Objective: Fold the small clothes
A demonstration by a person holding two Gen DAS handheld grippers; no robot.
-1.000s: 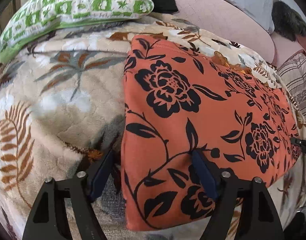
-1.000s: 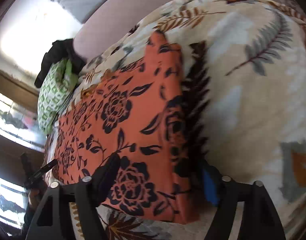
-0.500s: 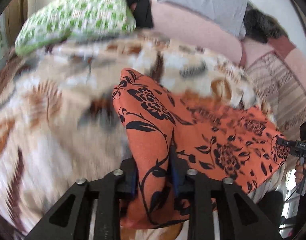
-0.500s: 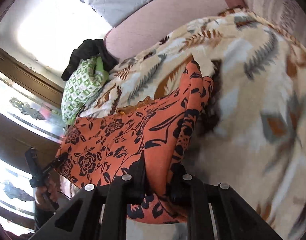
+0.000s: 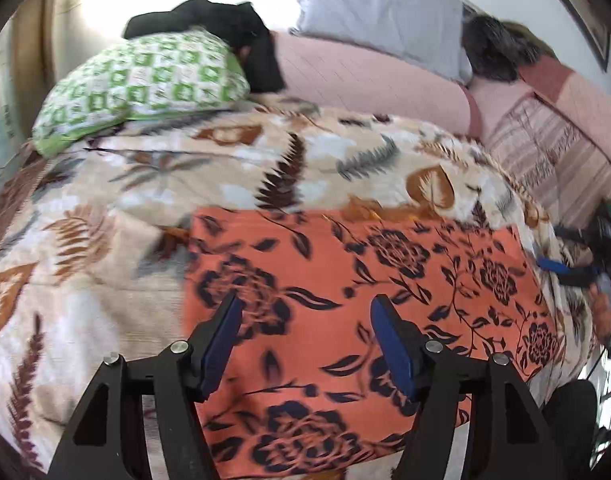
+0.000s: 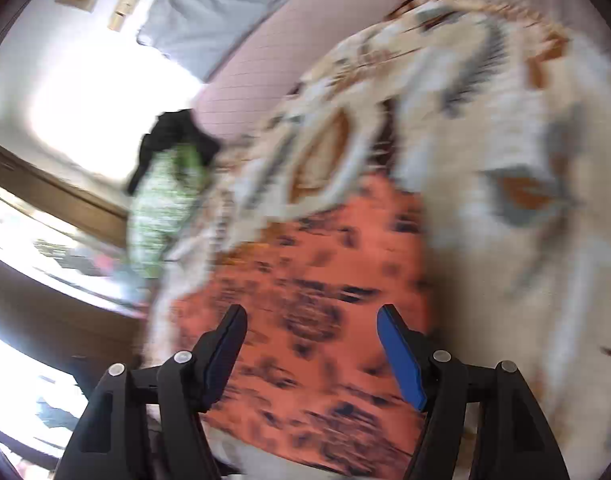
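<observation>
Left gripper and right gripper: jaws opening, blue pads apart above the cloth, nothing pinched between them. The orange floral garment lies folded flat on the leaf-patterned blanket, below a green checked pillow.

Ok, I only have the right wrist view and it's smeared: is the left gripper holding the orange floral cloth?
Observer: No. The left gripper hangs above the orange floral cloth, jaws opening, nothing between them.
Operator: Does the cloth lie flat?
Observer: Yes, smooth on the leaf-print blanket, its left edge straight.
Operator: Anything past the blanket on the right?
Observer: A striped cloth lies there, against the pink upholstery.
</observation>
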